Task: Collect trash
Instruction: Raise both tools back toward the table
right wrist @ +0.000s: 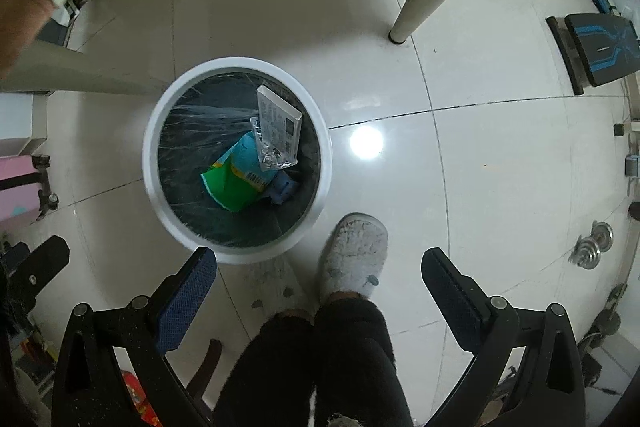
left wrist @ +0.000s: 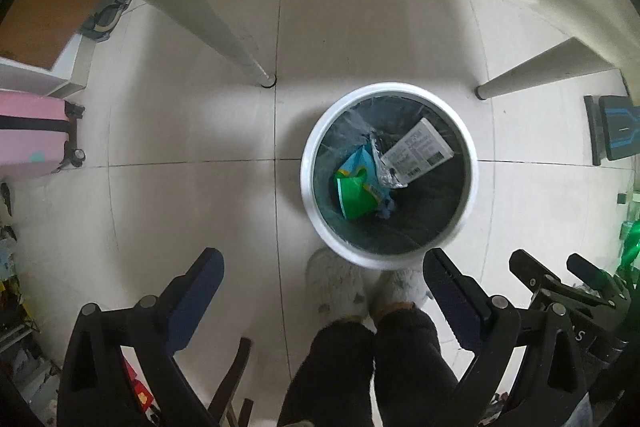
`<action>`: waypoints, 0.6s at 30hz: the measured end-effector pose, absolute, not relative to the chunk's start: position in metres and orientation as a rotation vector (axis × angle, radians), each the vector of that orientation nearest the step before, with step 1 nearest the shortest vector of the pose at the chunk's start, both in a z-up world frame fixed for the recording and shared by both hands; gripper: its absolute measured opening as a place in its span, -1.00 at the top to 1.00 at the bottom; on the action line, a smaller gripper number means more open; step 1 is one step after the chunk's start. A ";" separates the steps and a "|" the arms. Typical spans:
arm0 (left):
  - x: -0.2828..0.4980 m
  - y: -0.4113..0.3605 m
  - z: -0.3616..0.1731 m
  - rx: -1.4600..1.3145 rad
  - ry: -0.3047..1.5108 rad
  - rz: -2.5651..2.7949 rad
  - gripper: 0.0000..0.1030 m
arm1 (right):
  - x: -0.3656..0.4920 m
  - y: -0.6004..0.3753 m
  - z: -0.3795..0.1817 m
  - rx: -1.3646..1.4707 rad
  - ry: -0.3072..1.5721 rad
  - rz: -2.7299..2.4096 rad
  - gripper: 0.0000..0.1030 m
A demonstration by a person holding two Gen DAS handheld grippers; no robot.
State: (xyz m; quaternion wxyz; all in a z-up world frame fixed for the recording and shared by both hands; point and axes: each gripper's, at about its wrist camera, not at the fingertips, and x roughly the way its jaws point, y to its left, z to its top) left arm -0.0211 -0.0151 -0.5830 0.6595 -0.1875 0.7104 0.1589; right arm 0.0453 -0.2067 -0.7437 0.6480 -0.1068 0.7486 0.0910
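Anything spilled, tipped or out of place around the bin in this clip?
Nothing stands out. The white bin stands upright with its liner in, and the green-blue wrapper, white box and foil scrap all lie inside it. Both grippers are open and empty.

left hand-held gripper (left wrist: 323, 267) spread wide, right hand-held gripper (right wrist: 319, 265) likewise, both empty

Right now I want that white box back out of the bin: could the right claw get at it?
Probably yes: the right claw is open and holds nothing, the bin has no lid, and the white box lies on top of the other trash, uncovered.
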 end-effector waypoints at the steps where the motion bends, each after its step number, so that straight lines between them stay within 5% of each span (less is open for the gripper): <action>1: -0.022 -0.016 -0.577 -0.427 1.609 0.358 -0.98 | 0.045 -0.207 -0.737 -0.245 1.702 0.209 -1.00; 18: -0.031 -0.017 -0.363 -0.404 1.501 0.333 -0.98 | 0.040 -0.200 -0.491 -0.215 1.617 0.307 -1.00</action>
